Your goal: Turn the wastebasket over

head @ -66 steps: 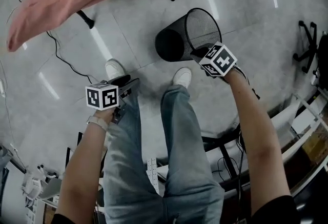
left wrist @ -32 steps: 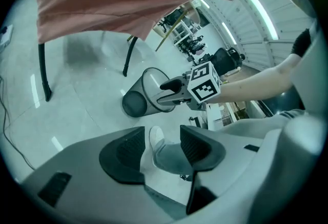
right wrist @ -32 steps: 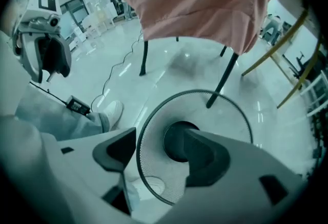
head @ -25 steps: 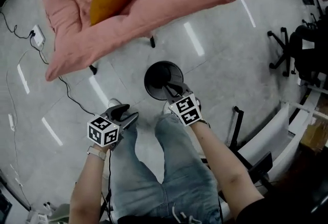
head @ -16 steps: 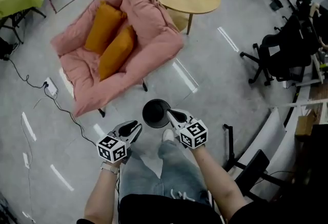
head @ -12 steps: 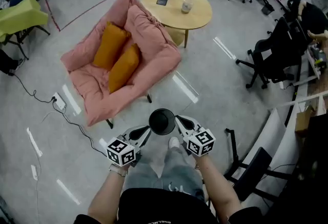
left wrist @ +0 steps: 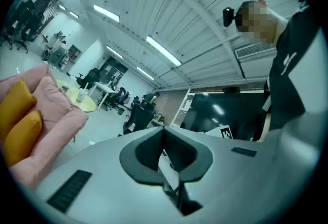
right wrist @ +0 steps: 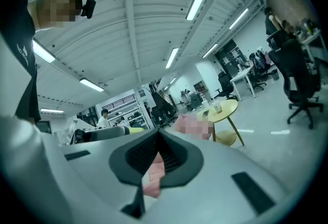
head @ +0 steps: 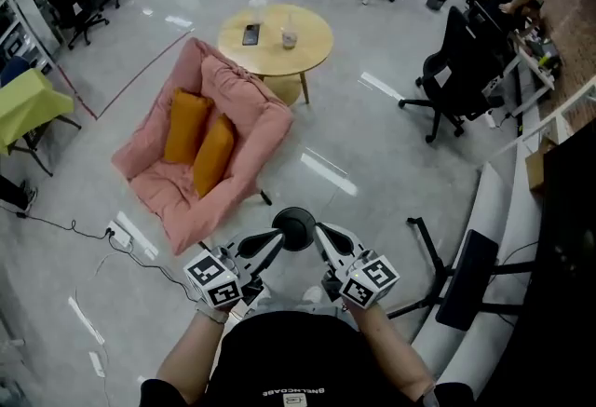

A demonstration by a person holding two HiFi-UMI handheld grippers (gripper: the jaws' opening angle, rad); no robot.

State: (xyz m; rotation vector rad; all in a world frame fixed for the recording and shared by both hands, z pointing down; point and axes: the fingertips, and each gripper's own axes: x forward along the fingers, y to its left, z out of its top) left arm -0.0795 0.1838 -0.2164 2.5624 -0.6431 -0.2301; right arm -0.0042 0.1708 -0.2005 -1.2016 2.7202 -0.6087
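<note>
The black mesh wastebasket (head: 296, 224) stands on the grey floor just ahead of me, seen from straight above as a dark round shape; I cannot tell which end is up. My left gripper (head: 277, 237) hangs level at its left edge in the head view and my right gripper (head: 319, 231) at its right edge, both well above the floor. Each is shut with nothing between its pads. In the left gripper view the left gripper (left wrist: 163, 131) points across the room, and in the right gripper view the right gripper (right wrist: 156, 134) points toward the office.
A pink armchair (head: 244, 128) with orange cushions (head: 200, 142) stands ahead to the left. Behind it is a round wooden table (head: 275, 37) with a phone and a cup. A black office chair (head: 456, 70) is at the right. A power strip and cable (head: 121, 233) lie at the left.
Both grippers have risen from floor level to waist height and let go of the wastebasket, which went from lying on its side to standing. The head view has lifted and shows far more of the room.
</note>
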